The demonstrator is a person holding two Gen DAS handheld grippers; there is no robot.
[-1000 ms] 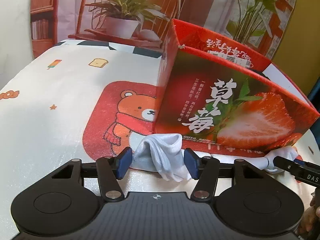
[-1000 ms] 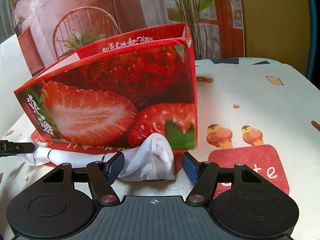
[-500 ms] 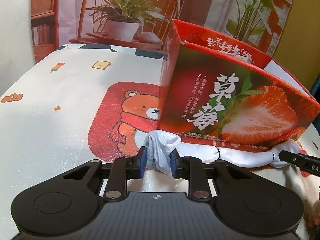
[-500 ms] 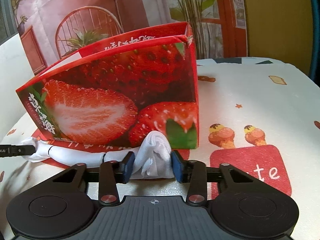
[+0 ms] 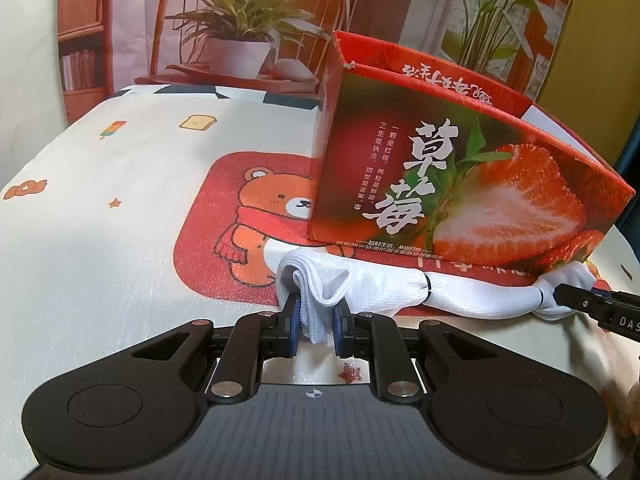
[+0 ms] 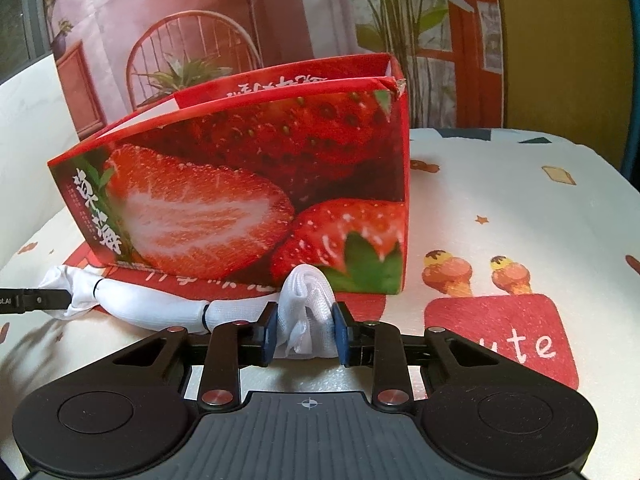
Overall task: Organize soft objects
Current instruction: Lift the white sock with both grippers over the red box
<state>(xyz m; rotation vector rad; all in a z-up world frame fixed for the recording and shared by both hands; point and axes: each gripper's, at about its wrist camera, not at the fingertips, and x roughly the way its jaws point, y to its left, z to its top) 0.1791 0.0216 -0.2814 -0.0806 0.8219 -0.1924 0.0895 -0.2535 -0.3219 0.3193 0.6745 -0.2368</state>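
In the left wrist view, low and centre, the left gripper [image 5: 314, 326] is closing its jaws on one bunched end of the white cloth [image 5: 384, 286]; the blue pads [image 5: 295, 322] already press the folds from both sides, so it is clamped on fabric. In the right wrist view the right gripper [image 6: 304, 330] is closing likewise on the other bunched end of the same white cloth [image 6: 306, 306], pads against the gathered weave.

Each gripper hides the cloth's lowest folds behind its own black body, so how much fabric hangs below the pads cannot be made out. The right gripper's tip enters the left view at the right edge [image 5: 600, 306], cut off by the frame, and its pads cannot be seen there; the left gripper's tip shows as a thin dark bar at the left edge of the right view [image 6: 36, 300]. At the lower right corner of the left view a blurred sliver of a hand [image 5: 630, 420] is barely legible.

The cloth is white and ribbed, drawn out into a long twisted roll between the two grippers, cinched by thin dark bands [image 5: 428, 286] along it. It lies on the printed tablecloth [image 5: 120, 240] along the foot of the red strawberry box [image 5: 460, 184], touching or just beside its lower edge; which one cannot be told. The box's open top shows, but its inside is hidden in both views. A bear print [image 5: 272, 220] lies partly under the box and the cloth.
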